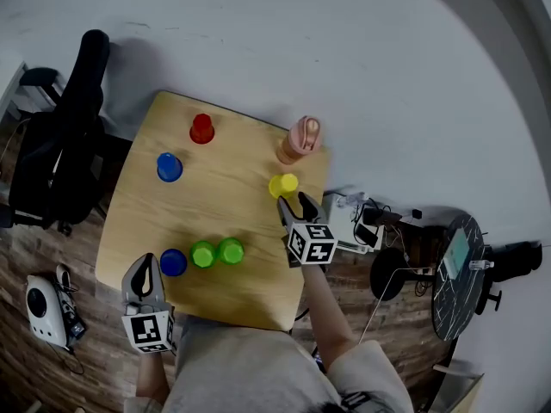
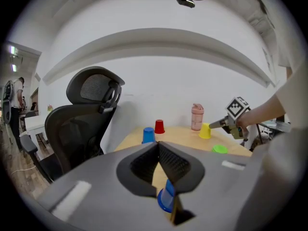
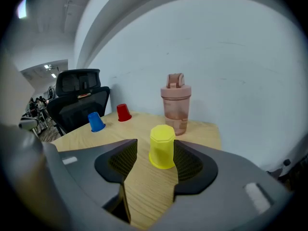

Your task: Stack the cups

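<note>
We see a white wall (image 1: 387, 50) behind the wooden counter (image 1: 224, 218), a black chair (image 1: 65, 136) (office type) beside it, and plank floor (image 1: 95, 368).

- Table (image 1: 232, 218): pale wood grain, matt.
- Yellow cup (image 1: 283, 185), at three o'clock on the table: smooth opaque plastic.
- Pink bottle (image 1: 300, 139), at one o'clock: translucent plastic.

The head camera looks steeply down on the whole bench (image 1: 215, 205). The camera on the left tool (image 1: 146, 263), at 7 o'clock, faces 1 o'clock across it; that on the right tool (image 1: 293, 203), at 3 o'clock, sits close to the yellow cup (image 1: 283, 184), shared by all views
</note>
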Available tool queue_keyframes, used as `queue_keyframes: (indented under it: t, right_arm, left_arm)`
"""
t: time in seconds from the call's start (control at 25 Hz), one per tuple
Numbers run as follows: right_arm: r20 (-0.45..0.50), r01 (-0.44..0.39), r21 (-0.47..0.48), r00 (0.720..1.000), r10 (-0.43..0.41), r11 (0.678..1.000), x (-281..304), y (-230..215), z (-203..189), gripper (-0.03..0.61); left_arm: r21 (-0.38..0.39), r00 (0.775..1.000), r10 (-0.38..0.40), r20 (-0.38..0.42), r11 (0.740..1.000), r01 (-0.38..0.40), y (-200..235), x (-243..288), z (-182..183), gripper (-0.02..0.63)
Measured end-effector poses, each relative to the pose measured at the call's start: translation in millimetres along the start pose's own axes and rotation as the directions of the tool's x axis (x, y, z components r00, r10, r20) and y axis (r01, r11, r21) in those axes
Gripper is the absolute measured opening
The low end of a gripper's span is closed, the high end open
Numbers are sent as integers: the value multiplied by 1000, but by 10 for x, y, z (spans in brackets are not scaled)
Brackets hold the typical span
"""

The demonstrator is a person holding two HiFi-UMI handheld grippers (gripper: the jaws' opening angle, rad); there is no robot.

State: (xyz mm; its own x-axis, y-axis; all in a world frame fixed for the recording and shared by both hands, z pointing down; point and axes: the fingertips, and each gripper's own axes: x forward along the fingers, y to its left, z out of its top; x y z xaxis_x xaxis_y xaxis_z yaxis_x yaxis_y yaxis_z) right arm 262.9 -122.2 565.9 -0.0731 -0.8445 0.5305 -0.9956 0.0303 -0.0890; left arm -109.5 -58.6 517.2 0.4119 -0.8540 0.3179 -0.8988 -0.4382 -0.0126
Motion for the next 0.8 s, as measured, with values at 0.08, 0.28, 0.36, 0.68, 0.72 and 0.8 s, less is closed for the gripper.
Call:
queue_keyframes:
  t: [0.08, 0.28, 0.36, 0.68, 0.72, 0.8]
  right_arm:
    - [-11, 8, 4, 1000, -8, 1000, 102, -32, -70, 216]
    - [-25, 38, 3, 999, -38, 999, 341, -94, -140, 224]
    - [-23, 60, 9, 998, -60, 998, 410, -135, -145, 224]
    - [33, 46, -39, 998, -45, 998, 384, -67, -22, 221]
    - [47, 28, -47, 999, -26, 998, 334, -1, 27, 220]
    - [71, -17, -73, 997, 22, 997, 200, 171, 133, 219]
  left_arm:
    - [0, 1000, 4, -12, 1000, -4, 40, 5, -13, 58]
    - [-10, 999, 24, -39, 1000, -24, 151, 18, -61, 58]
    - [-8, 998, 27, -48, 1000, -28, 175, 25, -80, 58]
    - [0, 997, 40, -61, 999, -40, 225, 57, -106, 58]
    - [3, 997, 41, -60, 999, -41, 225, 70, -104, 58]
    - [9, 997, 42, -57, 999, -41, 213, 101, -93, 58]
